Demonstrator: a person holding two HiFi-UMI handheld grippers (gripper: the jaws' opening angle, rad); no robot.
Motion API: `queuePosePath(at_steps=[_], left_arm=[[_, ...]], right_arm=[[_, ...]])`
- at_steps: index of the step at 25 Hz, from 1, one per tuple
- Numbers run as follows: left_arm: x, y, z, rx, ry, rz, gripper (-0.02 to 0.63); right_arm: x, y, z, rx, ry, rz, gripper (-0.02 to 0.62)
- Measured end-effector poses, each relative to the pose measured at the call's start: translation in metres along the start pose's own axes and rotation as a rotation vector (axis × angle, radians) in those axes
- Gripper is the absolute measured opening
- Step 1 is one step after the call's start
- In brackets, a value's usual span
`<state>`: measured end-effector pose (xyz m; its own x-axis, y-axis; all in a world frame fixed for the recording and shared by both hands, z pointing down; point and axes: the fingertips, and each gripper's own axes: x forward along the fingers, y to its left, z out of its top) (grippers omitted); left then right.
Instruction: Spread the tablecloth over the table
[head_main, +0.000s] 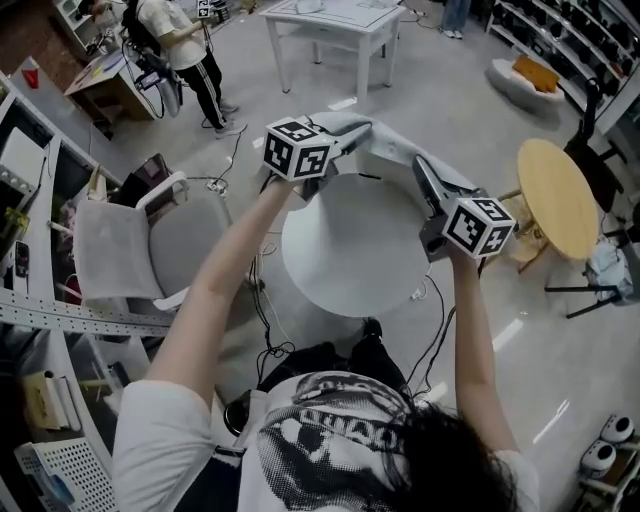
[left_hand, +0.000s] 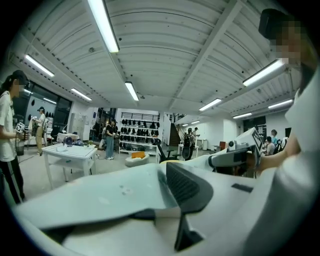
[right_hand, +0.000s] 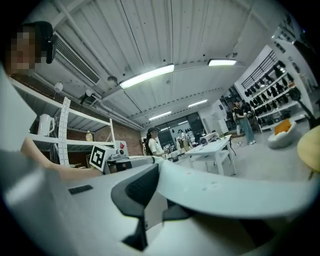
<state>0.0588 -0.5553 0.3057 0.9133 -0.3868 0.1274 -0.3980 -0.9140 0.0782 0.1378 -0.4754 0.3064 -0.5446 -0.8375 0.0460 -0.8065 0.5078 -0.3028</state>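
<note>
Tablecloth (head_main: 395, 150) clamped between narrow jaws of left gripper (head_main: 345, 136), right gripper (head_main: 424, 182)

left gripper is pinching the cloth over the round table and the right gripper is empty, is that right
Not quite. The right gripper is not empty: it also pinches the cloth, as the right gripper view shows. The rest holds: the left gripper pinches the cloth over the round table.

The right gripper (right_hand: 159, 200), jaws clamped on the pale tablecloth (right_hand: 240, 192) sweeping across the lower frame, faces a white table (right_hand: 215, 147) at centre right.
</note>
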Motion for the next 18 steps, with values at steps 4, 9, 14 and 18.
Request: queuePosePath(at_steps=[4, 9, 14, 18], left_arm=[[-0.030, -0.014, -0.029, 0.007, 0.040, -0.017, 0.072], [-0.070, -0.029, -0.067, -0.039, 0.060, -0.006, 0.072], [-0.105, -0.047, -0.108, -0.125, 0.041, 0.010, 0.071], [-0.116, -0.064, -0.136, -0.170, 0.053, 0.015, 0.071]], right_arm=[[-0.010, 0.030, -0.034, 0.045, 0.002, -0.014, 0.020], [-0.018, 0.065, -0.076, 0.101, 0.023, -0.023, 0.017], [-0.032, 0.090, -0.121, 0.160, 0.053, -0.018, 0.012], [-0.048, 0.094, -0.154, 0.290, 0.050, -0.044, 0.006]])
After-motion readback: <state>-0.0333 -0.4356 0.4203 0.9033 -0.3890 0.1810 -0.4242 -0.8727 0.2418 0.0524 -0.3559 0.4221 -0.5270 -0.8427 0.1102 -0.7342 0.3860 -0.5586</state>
